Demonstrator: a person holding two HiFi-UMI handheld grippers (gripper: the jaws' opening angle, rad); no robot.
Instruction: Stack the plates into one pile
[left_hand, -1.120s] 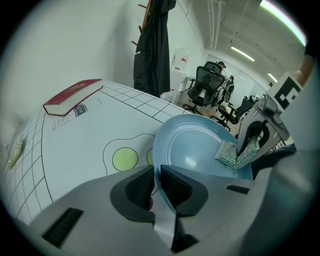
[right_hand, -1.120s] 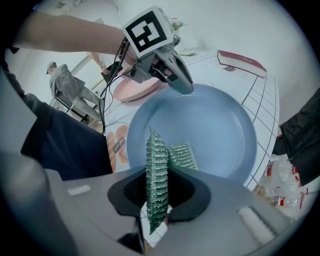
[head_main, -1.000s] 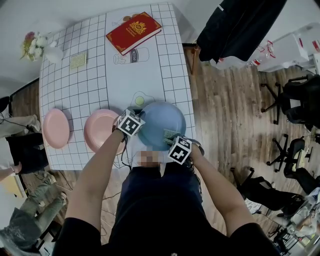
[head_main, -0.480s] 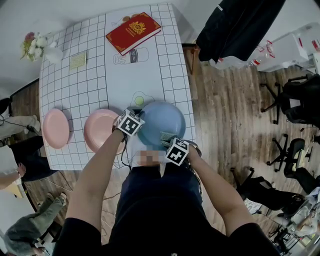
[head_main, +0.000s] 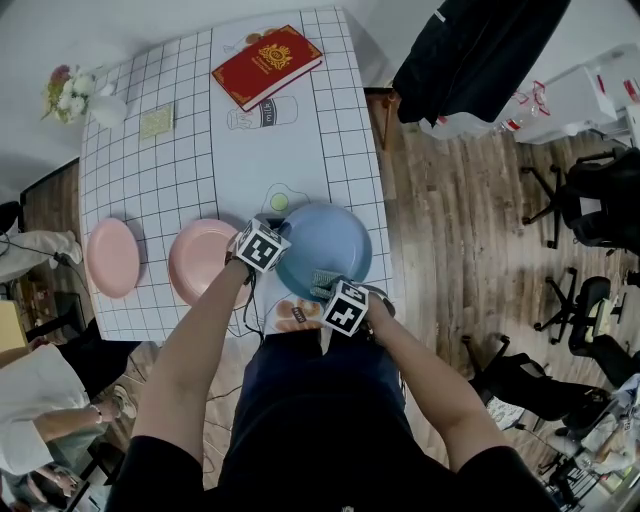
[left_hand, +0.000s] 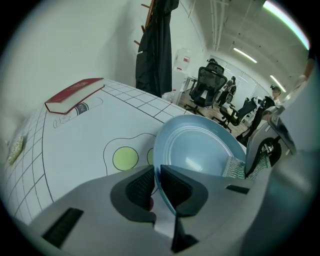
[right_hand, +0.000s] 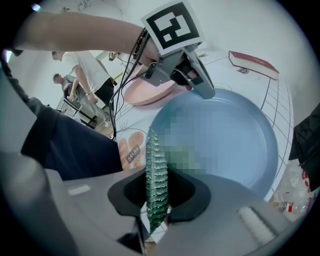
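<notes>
While left gripper (left_hand: 158, 174) pinches the round blue plate (left_hand: 200, 150), right gripper (right_hand: 156, 186) clamps a knobbly green pad (right_hand: 154, 150).

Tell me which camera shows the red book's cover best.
The head view: the red book lies face up, whole cover and gold emblem showing. The left gripper view catches it low and slanted; the right gripper view, small and far off.

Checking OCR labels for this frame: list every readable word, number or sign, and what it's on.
"BREAD": on the toast drawing printed on the tablecloth.
Red book: gold cover print too small to read.
Cup drawing on the tablecloth: its label is blurred, unreadable.
No other readable text.
</notes>
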